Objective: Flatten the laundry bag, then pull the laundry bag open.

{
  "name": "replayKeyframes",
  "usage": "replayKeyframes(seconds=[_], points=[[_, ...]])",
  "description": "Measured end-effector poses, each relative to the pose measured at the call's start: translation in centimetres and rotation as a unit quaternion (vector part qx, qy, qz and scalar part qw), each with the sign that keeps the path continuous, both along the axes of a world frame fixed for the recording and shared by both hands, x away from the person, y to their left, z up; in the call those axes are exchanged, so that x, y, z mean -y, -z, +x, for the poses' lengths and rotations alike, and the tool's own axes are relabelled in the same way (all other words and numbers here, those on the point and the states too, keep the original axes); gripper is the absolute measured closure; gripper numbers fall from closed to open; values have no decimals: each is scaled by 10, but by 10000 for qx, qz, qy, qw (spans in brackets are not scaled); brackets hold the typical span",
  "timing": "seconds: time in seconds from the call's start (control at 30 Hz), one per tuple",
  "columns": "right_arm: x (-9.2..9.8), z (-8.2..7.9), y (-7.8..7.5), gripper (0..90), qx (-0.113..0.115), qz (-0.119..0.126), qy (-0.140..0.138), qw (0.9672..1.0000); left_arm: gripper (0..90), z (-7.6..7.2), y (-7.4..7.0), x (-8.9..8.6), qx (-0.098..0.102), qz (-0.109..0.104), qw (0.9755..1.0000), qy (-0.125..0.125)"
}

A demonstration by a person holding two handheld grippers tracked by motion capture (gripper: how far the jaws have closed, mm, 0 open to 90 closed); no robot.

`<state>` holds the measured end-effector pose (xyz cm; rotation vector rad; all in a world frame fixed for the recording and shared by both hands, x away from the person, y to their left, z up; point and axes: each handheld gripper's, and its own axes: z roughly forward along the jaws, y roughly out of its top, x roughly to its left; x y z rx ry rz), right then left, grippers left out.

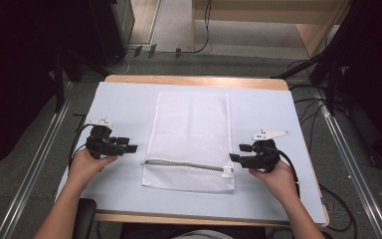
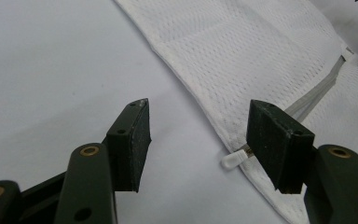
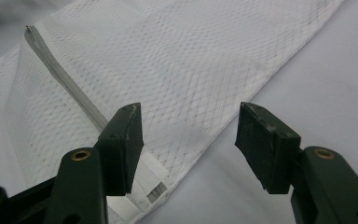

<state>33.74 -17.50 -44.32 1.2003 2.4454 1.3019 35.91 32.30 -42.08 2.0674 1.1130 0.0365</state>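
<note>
A white rectangular mesh laundry bag (image 1: 190,142) lay flat in the middle of the counter (image 1: 124,107), on its pale blue-white cover. It looked flat and empty, though the mesh was too fine in the high view to be sure nothing thin sat inside. A grey zipper (image 1: 184,164) ran across the bag near its near end, apparently zipped closed, with a white pull tab (image 1: 227,172) at its right end and a small translucent stopper (image 2: 233,160) at its left end.

The left tool (image 1: 129,148) sat just beside the bag's left edge near the zipper, jaws spread wide, released, nothing between them; in the left gripper view the bag's hem passed close to one jaw without a grip. The right tool (image 1: 236,155) sat just beside the bag's right edge by the pull tab, jaws also wide apart and released; in the right gripper view the bag's corner lay below and past the jaws, not pinched.

The bag's far end stopped short of the wooden far edge (image 1: 194,79) of the counter. Bare cover lay open on both sides of the bag, behind each hand, and along the near edge.
</note>
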Motion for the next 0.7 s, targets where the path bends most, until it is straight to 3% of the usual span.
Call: replayKeyframes(seconds=[0.33, 0.7], points=[[10, 7, 3, 430, 1, 78, 162, 9998, 404, 3, 1, -7, 93, 72, 9998, -172], [31, 15, 8, 415, 84, 130, 535, 9985, 369, 7, 4, -18, 178, 231, 9987, -420]])
